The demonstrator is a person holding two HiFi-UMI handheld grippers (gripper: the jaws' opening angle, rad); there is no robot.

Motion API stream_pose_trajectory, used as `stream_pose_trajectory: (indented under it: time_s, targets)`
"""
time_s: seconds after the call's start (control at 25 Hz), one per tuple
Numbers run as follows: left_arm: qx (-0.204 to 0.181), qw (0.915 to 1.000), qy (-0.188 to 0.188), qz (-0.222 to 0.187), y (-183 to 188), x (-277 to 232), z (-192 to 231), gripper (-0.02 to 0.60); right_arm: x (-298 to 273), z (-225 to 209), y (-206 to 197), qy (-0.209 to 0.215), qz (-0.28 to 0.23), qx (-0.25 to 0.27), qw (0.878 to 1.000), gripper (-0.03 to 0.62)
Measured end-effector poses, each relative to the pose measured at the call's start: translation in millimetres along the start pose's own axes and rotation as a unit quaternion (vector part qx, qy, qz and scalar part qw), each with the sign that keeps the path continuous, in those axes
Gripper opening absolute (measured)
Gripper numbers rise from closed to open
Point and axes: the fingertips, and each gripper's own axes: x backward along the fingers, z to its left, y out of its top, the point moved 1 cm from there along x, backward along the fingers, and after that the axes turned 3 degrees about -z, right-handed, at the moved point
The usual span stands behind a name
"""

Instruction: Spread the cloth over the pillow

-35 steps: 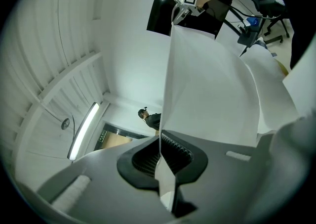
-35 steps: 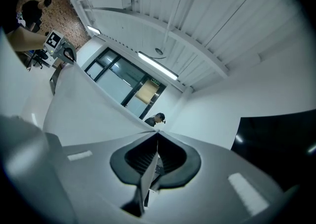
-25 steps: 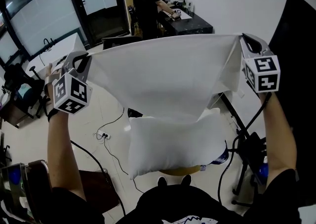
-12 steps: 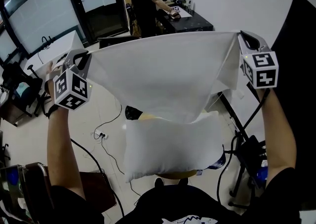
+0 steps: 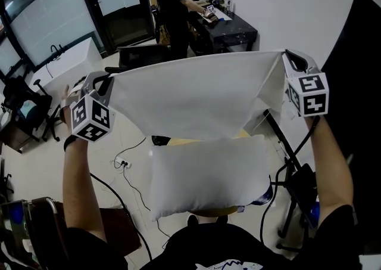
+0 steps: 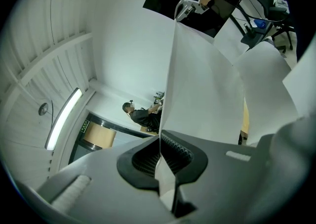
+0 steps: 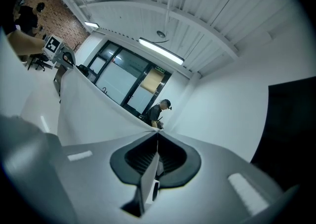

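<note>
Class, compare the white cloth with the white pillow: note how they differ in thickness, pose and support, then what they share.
The cloth is a thin sheet; the pillow is thick and puffy. The cloth hangs stretched in the air, its corners pinched in the left claw and the right claw; the pillow rests lower, in neither claw. Both are white and roughly rectangular.

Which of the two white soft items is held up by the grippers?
The cloth, stretched between the left gripper and right gripper, each shut on a corner. The pillow lies lower, gripped by neither.
</note>
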Motion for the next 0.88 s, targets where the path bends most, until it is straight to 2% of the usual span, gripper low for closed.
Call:
stream_pose_trajectory:
  time_s: [0.2, 0.44, 0.88]
  targets:
    - [0.011, 0.9996, -0.025, 0.006, -11.1, -8.3, -26.5, 0.001, -5.2, 15.6, -23.1, 0.016, 0.021, 0.007, 1.0, 0.011]
    - [0.024, 0.999, -0.036, 0.014, -20.5, -14.0, -42.4, 0.001, -16.2, 26.1, -32.7, 0.022, 0.033, -0.001, 0.999, 0.011]
    - [0.051, 0.9953, -0.078, 0.025, -41.5, -23.9, -96.2, 0.001, -19.9, 66.2, -90.4, 0.048, 0.085, -0.007, 0.995, 0.011]
